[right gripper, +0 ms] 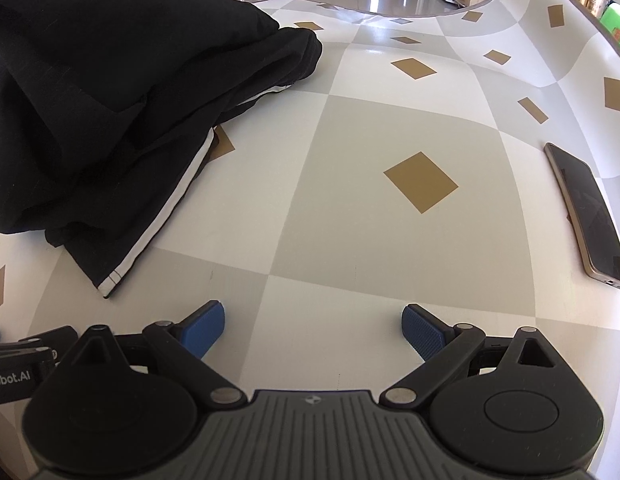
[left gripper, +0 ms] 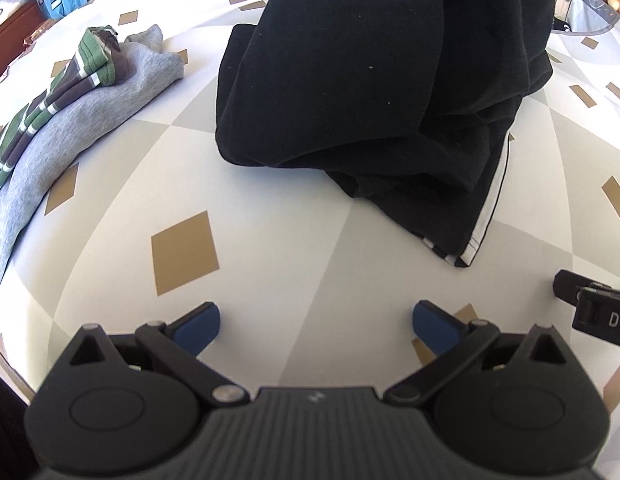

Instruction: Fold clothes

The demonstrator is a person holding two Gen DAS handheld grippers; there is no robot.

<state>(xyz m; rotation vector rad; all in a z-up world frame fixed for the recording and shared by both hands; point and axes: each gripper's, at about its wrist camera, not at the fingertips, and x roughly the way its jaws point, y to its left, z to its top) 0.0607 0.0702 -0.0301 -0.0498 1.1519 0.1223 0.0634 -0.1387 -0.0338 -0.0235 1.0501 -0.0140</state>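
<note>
On the table (right gripper: 389, 240), with its checked cloth of grey, white and gold diamonds, a black garment (left gripper: 369, 80) lies in a loose heap, one white-striped hem (left gripper: 485, 208) trailing toward the near edge. It looks unfolded, so I'd judge this heap is the piece to be folded now, with the grasp not yet made. To the left a grey garment (left gripper: 90, 120) with a striped one (left gripper: 70, 84) on top lies well apart, seemingly already dealt with. The left gripper (left gripper: 315, 322) hovers low over bare cloth just short of the heap, jaws spread wide and holding nothing. The right gripper (right gripper: 313, 326) sits beside it, level and also wide open and empty, the hem off to its left. A phone (right gripper: 589, 216) rests near the right edge. The next move probably calls for each gripper to reach forward, catch a hem or corner, and draw the fabric flat before any fold.
</note>
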